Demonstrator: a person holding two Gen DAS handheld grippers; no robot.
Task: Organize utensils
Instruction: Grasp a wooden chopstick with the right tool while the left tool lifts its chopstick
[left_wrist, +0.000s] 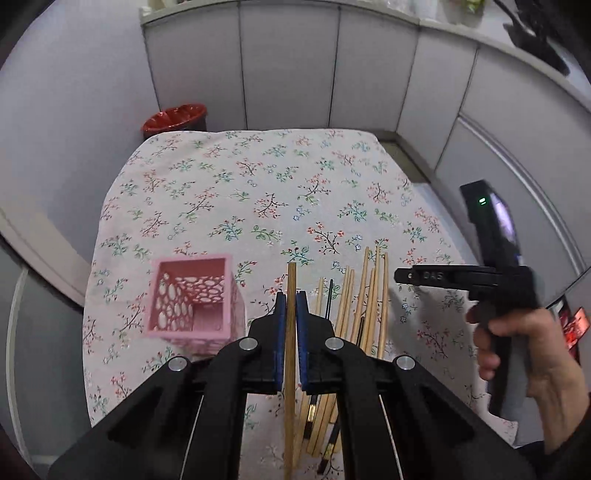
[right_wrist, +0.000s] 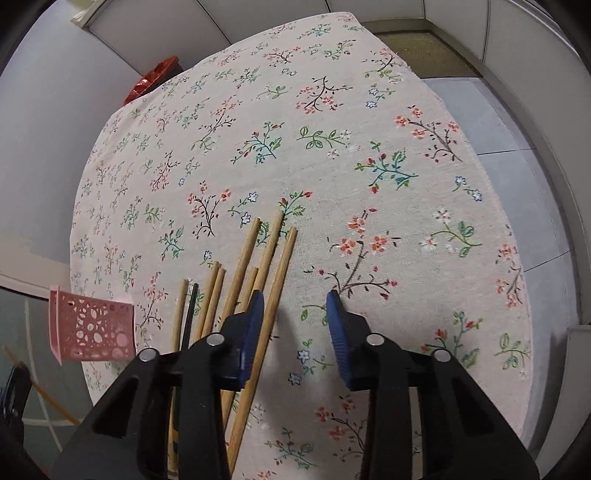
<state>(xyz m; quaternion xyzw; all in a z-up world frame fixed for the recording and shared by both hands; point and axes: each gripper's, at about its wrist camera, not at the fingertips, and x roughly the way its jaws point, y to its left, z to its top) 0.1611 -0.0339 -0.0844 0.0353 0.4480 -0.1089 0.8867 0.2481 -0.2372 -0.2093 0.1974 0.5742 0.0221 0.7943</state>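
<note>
Grey partition panels enclose a table covered by a floral tablecloth (left_wrist: 258, 184), behind whose far left corner a red-lined bin (left_wrist: 175, 118) is seen. Near the tablecloth's near left edge a pink perforated holder (left_wrist: 192, 299) stands upright with its mouth open, presumably so that utensils can be dropped in from above.

One wooden chopstick (left_wrist: 291, 295) is pinched by the left gripper (left_wrist: 291, 302), its blue pads pressed against the stick on both sides. The chopstick is held lengthwise along the fingers, lifted clear of the cloth as far as can be judged, just to the right of the holder; this placement suggests that it is meant to be carried across and stood in the holder.

Toward the near right part of the cloth the remaining chopsticks (right_wrist: 258, 266) are left in a loose fan, mostly pale wood, with one dark chopstick (right_wrist: 190, 314) among them. The right gripper (right_wrist: 295, 306) is held above the right side of this pile with its fingers spread and nothing between them; its left pad is close to the outermost stick, though contact cannot be told. It appears to be positioned for the next pick.

On the right gripper's finger, as seen from the left wrist, embossed letters that look like "DAS" can be made out. A small green light is lit on its body.
</note>
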